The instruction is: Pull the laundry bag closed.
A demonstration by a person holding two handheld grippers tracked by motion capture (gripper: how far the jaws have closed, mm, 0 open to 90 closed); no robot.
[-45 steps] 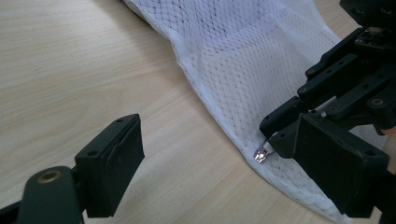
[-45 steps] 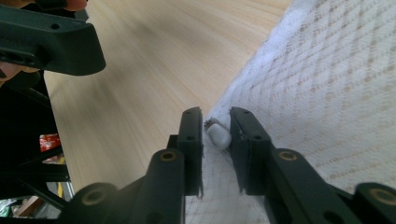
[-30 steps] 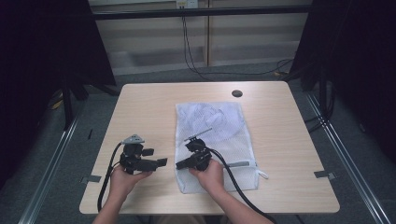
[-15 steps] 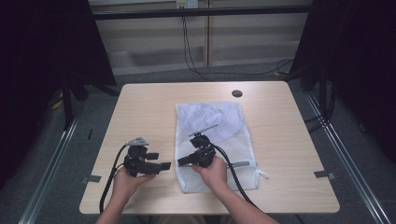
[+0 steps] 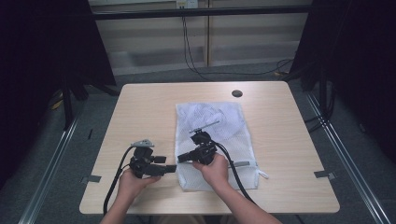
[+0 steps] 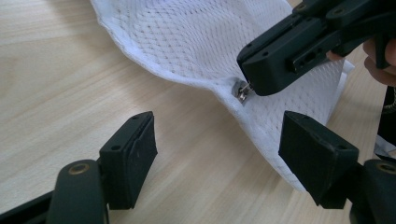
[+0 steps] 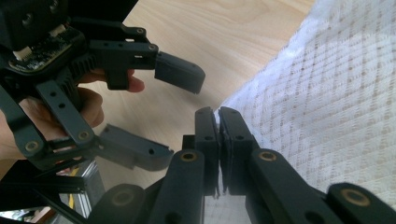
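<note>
Mesh laundry bag flat at worktop centre. Right gripper clenched on zipper pull at the bag's 8 o'clock corner. Left gripper, jaws closing, still parted, nothing between. Best: pin the hem beside the pull before drawing.

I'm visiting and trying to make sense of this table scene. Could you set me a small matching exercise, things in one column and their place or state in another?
Things:
1. left gripper
2. right gripper
3. white mesh bag
4. dark round cap

States or places:
A. lies flat on the table
B. jaws apart, nothing pressed between them
C. set in the tabletop near the far edge
D. jaws shut on the bag's zipper pull

Pairs: 1-B, 2-D, 3-A, 4-C
</note>
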